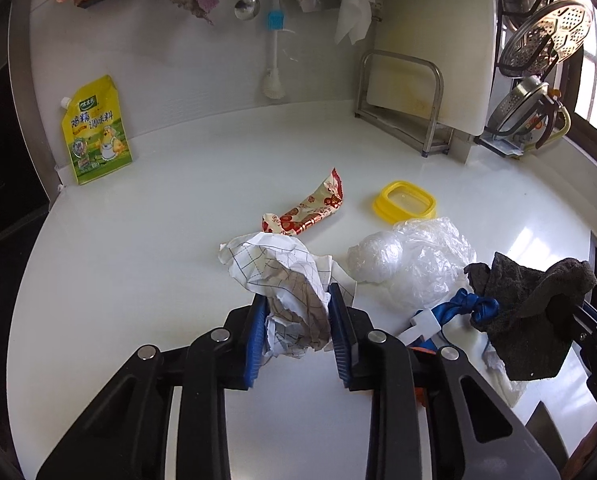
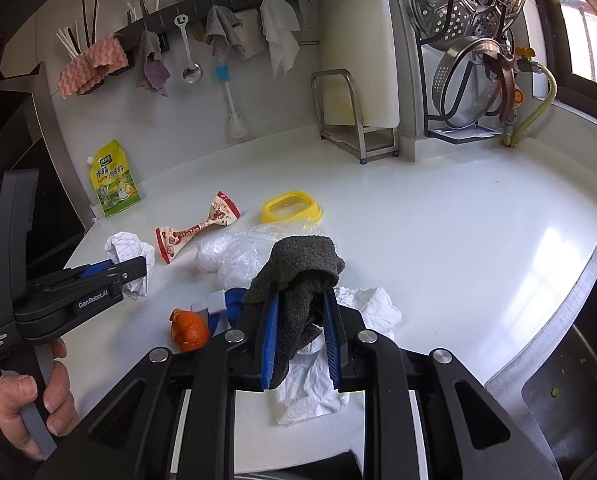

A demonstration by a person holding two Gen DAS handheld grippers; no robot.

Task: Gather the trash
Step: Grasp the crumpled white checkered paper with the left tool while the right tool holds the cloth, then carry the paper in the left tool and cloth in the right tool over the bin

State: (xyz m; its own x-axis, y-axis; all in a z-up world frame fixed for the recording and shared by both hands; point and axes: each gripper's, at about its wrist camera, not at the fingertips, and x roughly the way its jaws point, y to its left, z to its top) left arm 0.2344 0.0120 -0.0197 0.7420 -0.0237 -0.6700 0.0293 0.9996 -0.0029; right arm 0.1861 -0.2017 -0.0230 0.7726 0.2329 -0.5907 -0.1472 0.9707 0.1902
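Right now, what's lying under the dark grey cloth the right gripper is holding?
Under the dark grey cloth a crumpled white paper towel lies on the counter. The cloth and the right gripper cover its middle, so anything beneath there cannot be seen.

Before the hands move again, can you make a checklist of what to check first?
1. Left gripper shut on the crumpled paper: ok.
2. Right gripper shut on the dark cloth: ok.
3. Paper lifted off the counter: cannot tell.
4. Trash bin in sight: not ok, none visible.
5. Other trash waiting: candy wrapper, plastic bag, orange peel, tissue: not ok.
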